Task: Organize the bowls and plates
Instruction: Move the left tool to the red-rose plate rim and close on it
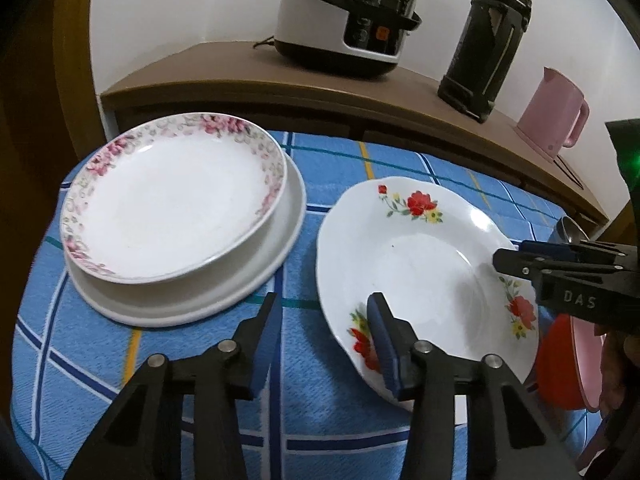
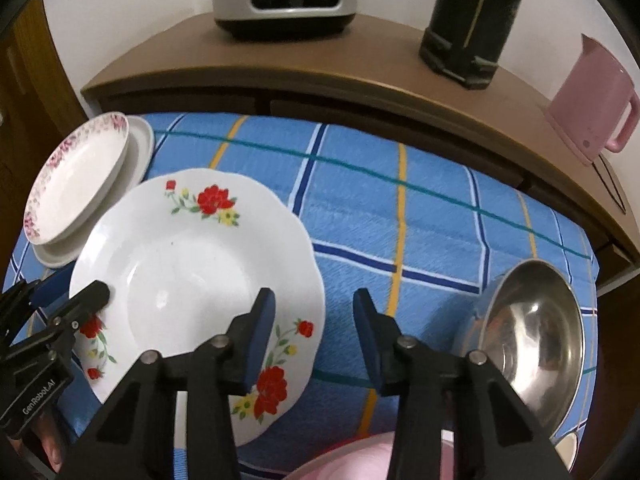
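A white plate with red flowers point(image 1: 420, 264) point(image 2: 192, 264) lies on the blue checked cloth point(image 1: 340, 168). My left gripper point(image 1: 324, 304) point(image 2: 80, 290) straddles the plate's left rim, one finger over the plate and the other outside it, with the pads apart. My right gripper point(image 2: 314, 300) point(image 1: 508, 254) straddles the opposite rim the same way, its pads also clear of the rim. To the left, a pink-flowered plate point(image 1: 172, 200) point(image 2: 76, 184) sits stacked on a plain white plate point(image 1: 280, 248). A steel bowl point(image 2: 532, 344) stands at the right.
A red and pink bowl point(image 1: 560, 360) sits near the front right edge, beside the flowered plate. Behind the table, a wooden cabinet point(image 2: 360, 80) carries a rice cooker point(image 1: 344, 12), a dark flask point(image 1: 488, 40) and a pink jug point(image 2: 592, 100).
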Motion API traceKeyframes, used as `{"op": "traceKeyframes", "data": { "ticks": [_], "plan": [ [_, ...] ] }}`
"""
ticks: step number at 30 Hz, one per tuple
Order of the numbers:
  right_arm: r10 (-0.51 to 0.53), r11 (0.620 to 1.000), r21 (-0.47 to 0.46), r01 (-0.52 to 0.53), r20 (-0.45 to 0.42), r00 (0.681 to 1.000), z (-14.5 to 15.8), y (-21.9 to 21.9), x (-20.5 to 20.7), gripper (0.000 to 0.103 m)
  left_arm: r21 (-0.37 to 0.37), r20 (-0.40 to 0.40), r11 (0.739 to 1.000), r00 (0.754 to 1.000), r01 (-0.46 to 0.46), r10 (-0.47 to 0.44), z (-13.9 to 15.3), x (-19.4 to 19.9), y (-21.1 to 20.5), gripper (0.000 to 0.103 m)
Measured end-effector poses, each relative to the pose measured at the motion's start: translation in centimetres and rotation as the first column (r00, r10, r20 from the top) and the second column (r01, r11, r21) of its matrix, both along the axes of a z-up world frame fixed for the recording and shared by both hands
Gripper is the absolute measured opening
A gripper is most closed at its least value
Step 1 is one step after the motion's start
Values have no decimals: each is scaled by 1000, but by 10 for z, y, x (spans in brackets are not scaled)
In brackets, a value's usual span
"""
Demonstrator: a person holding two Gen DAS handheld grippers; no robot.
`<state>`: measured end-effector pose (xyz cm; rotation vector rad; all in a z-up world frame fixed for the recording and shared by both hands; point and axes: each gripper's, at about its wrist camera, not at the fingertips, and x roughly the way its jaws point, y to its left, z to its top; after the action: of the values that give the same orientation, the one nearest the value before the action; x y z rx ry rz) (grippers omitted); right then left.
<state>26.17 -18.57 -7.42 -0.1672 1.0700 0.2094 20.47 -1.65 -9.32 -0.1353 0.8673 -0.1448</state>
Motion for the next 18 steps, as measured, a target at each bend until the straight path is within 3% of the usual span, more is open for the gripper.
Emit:
{"op": "traceKeyframes", "data": {
  "ticks": [4, 6, 8, 14, 18],
  "plan": [
    [32, 999, 4, -32, -17, 999, -2, 5, 0, 32, -14, -11, 1000, 1000, 14, -15, -4, 4, -2, 41],
    [36, 999, 1, -36, -11, 999, -2, 4, 0, 31, -16, -8, 999, 999, 32, -32, -4, 6, -5, 31],
    [34, 999, 3, -34, -3, 999, -1, 3, 0, 28, 1, 1, 999, 999, 45, -45, -4, 7, -9, 28],
    [29, 1000, 5, -29, 16, 999, -3, 2, -3, 26, 24, 27, 999, 999, 37, -38, -4, 8, -11, 28],
    [10, 997, 71, -11, 21, 1000, -2, -4, -4, 23, 36, 48, 999, 999, 18, -20, -3, 5, -9, 28]
  ]
}}
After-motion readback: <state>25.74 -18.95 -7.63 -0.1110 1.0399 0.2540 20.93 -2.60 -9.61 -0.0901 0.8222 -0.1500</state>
